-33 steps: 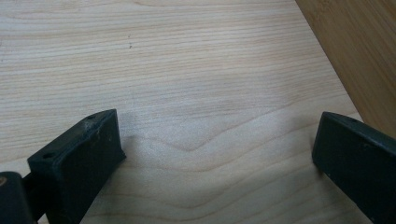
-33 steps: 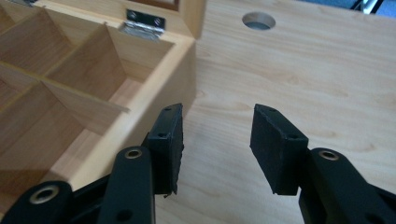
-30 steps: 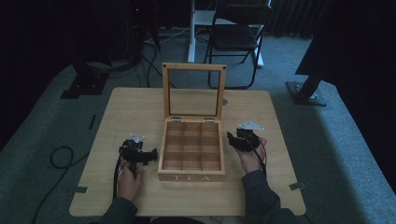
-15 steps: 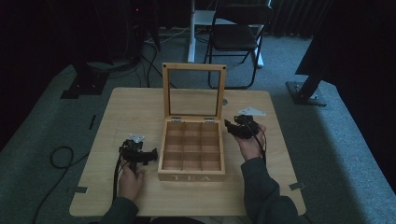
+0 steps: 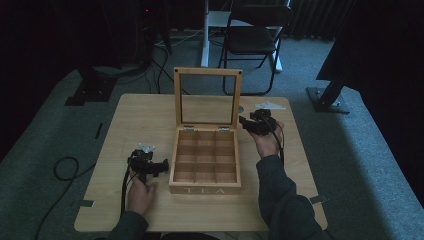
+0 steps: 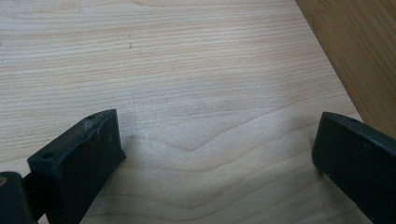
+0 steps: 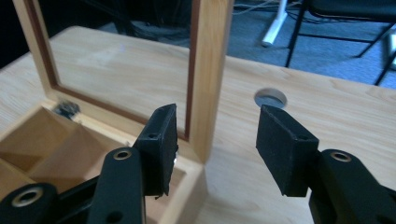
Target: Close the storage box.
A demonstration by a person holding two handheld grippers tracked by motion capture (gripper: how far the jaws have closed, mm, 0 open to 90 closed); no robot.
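The tea box (image 5: 205, 159) is stood open mid-table, its lid (image 7: 211, 70) upright. The right gripper (image 7: 215, 140), just opening, is set astride the lid's edge, unpressed, probably for closing. The left gripper (image 6: 215, 154) is rested wide open, empty, beside the box.

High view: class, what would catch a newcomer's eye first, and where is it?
The wooden tea box at the table's middle stands out, its glass-paned lid upright and its compartments looking empty. The right claw hovers at the lid's right edge; its jaws have just been opening and straddle the frame without pressing. The left claw rests open left of the box.
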